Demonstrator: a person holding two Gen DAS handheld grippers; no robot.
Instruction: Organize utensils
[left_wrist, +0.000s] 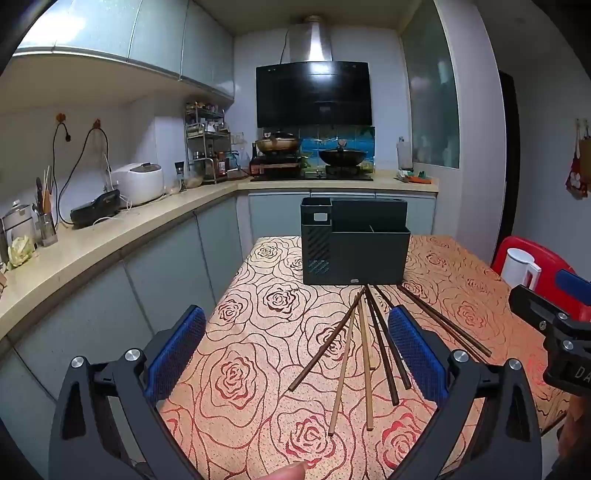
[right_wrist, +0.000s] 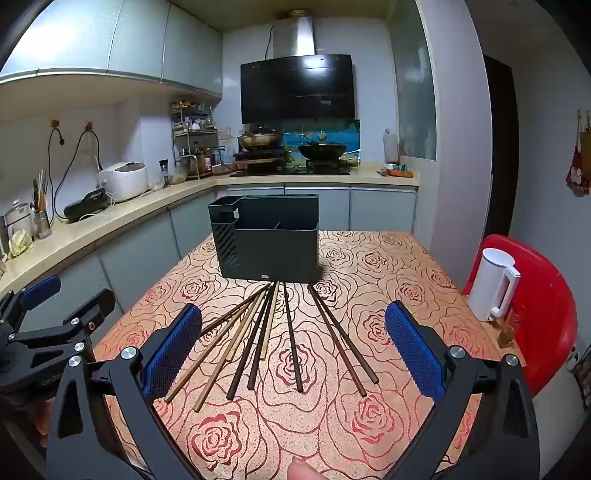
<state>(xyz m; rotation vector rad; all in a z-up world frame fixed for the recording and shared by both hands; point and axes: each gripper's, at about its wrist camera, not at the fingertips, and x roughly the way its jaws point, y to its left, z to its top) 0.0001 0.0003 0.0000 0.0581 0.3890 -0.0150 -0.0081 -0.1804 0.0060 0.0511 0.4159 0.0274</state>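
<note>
Several wooden chopsticks (left_wrist: 364, 350) lie fanned out on the rose-patterned table (left_wrist: 258, 332), light and dark ones, their far tips meeting below a black utensil holder (left_wrist: 354, 254). They also show in the right wrist view (right_wrist: 273, 339), in front of the holder (right_wrist: 269, 243). My left gripper (left_wrist: 297, 354) is open and empty above the table, left of most chopsticks. My right gripper (right_wrist: 293, 354) is open and empty, with the chopsticks lying between and ahead of its blue pads (right_wrist: 413, 354). Each gripper shows at the edge of the other's view: the right one (left_wrist: 554, 332), the left one (right_wrist: 44, 332).
A white kettle (right_wrist: 493, 284) stands on a red chair (right_wrist: 546, 314) to the table's right. A kitchen counter (right_wrist: 110, 221) with a rice cooker (right_wrist: 125, 181) runs along the left; a stove with woks (right_wrist: 321, 151) is behind.
</note>
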